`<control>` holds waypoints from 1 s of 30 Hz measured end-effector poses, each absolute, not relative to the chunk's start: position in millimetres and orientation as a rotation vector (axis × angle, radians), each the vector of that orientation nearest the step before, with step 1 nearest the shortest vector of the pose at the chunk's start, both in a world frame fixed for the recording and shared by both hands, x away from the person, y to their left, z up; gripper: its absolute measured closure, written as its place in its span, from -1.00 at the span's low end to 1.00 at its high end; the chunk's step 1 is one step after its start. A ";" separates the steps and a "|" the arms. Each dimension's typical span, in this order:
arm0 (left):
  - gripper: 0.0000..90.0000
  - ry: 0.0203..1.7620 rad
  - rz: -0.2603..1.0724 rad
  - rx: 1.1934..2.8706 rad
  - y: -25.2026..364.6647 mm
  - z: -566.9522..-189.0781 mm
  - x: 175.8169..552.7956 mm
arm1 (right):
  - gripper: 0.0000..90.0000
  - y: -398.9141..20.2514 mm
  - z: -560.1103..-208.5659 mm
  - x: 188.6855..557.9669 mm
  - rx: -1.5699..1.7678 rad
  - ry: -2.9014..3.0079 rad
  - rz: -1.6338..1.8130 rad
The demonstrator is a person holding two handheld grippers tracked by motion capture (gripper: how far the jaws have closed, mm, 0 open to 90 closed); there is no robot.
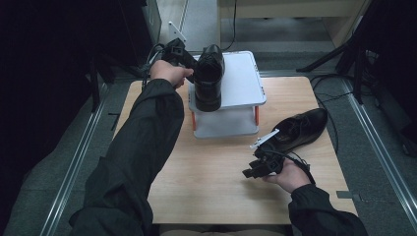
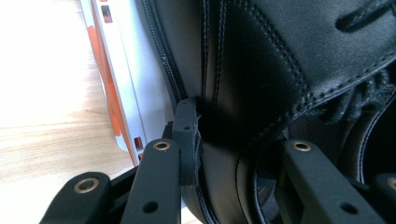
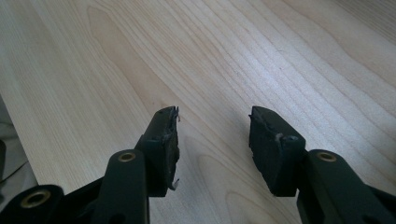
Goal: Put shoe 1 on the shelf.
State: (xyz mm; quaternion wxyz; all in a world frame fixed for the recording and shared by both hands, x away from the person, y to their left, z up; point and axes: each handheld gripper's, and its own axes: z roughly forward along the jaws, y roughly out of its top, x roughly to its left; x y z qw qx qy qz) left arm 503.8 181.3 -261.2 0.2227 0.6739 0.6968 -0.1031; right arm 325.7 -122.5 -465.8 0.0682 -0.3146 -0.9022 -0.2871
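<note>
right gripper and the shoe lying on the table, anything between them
No separate object. In the high view the right gripper sits just short of the black shoe; its grey plate and cable reach toward the shoe over bare wooden table.

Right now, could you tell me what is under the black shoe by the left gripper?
The black shoe rests on the white two-tier stand; its heel overhangs the front edge. The surface beneath its sole is covered.

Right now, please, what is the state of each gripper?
Left gripper: jaws astride the heel wall of the black shoe on the white stand; one pad touches it; grip cannot be told.
Right gripper: open, holding nothing, above the wooden table.
</note>
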 end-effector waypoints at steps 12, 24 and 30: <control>0.31 1.860 -0.267 1.878 191.4 -247.5 494.7 | 0.16 -124.1 -465.4 326.7 -0.960 -2.716 -0.872; 0.18 1.756 -0.235 1.930 218.2 -225.5 465.4 | 0.16 -121.2 -465.3 330.8 -0.960 -2.714 -0.873; 0.11 1.740 -0.238 1.919 239.1 -229.2 446.9 | 0.15 -113.7 -466.4 333.4 -0.932 -2.721 -0.860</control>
